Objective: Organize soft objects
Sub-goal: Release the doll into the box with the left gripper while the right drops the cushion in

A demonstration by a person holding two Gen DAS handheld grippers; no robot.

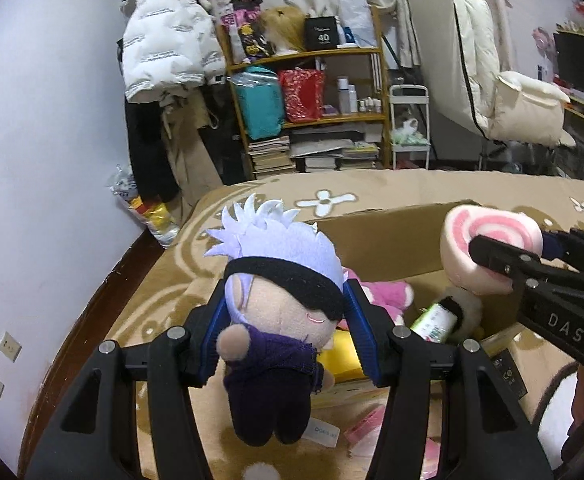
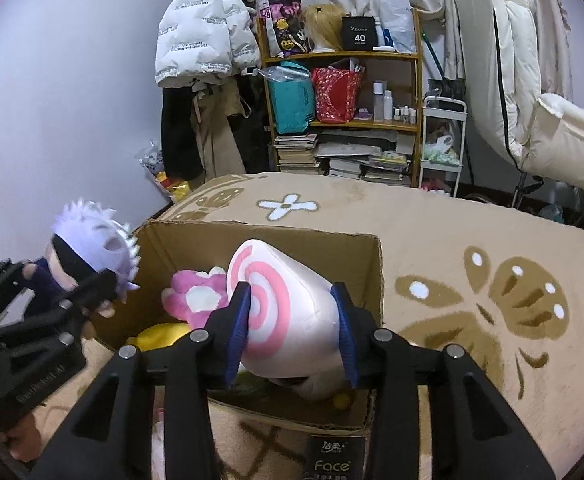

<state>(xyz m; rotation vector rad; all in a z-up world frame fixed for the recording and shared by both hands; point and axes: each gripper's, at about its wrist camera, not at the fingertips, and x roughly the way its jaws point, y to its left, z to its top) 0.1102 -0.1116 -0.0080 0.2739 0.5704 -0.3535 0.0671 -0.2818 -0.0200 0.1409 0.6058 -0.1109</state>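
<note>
Left wrist view: left claw pinches a white-haired doll at frame centre, above the cardboard box.

Right wrist view: right claw clamps a pink swirl plush at centre, over the box holding a pink paw plush.

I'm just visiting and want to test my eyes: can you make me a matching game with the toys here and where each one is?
Things:
1. doll
2. swirl cushion
3. pink paw
4. wig

Places:
A. lying inside the cardboard box
B. on the top shelf
C. clamped in the left gripper
D. clamped in the right gripper, over the box

Pairs: 1-C, 2-D, 3-A, 4-B
</note>
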